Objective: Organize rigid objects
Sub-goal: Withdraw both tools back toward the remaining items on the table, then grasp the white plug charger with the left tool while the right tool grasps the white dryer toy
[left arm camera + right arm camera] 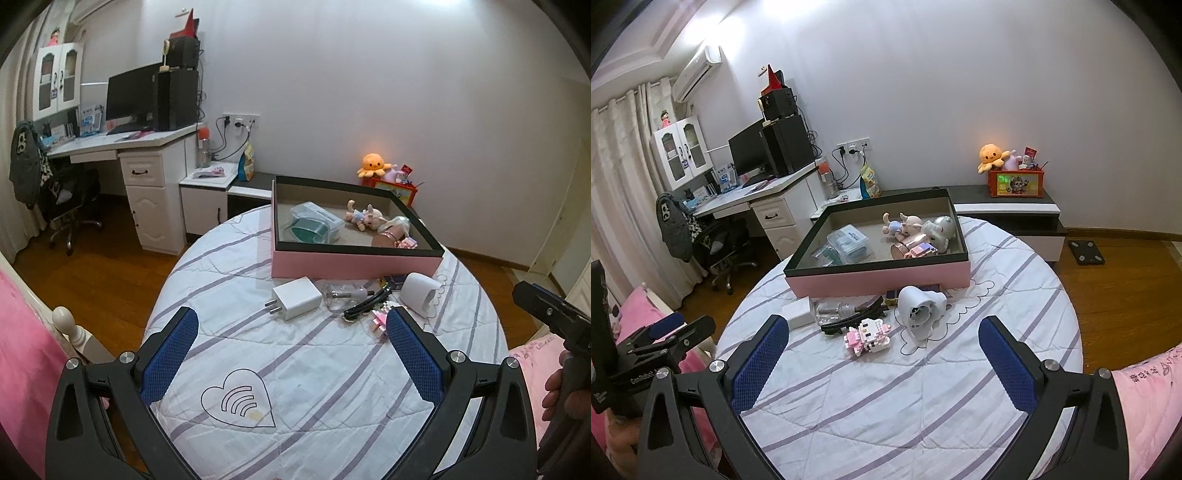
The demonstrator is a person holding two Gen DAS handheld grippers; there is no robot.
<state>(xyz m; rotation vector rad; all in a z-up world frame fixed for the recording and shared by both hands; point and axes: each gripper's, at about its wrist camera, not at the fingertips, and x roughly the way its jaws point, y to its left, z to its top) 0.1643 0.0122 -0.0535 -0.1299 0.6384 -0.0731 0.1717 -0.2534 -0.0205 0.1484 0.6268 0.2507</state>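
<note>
Several small items lie on the striped quilt in front of a pink box with a black rim (354, 264) (879, 278): a white charger (297, 297) (798, 312), a clear bottle (341, 295) (834, 308), a black hair clip (365, 304) (853, 321), a pink brick figure (380, 319) (868, 334) and a white heart-shaped fan (419, 293) (919, 310). The box holds a clear case (847, 242), a plush toy (901, 223) and a rose-gold cup (912, 247). My left gripper (292, 313) is open just short of the charger. My right gripper (883, 321) is open, near the brick figure.
The quilt's round edge drops to a wooden floor. A white desk (147, 166) with a monitor and an office chair (70, 206) stand at the left. Behind the box runs a low cabinet (1008, 206) with an orange plush. Pink bedding (1145, 398) lies at the right.
</note>
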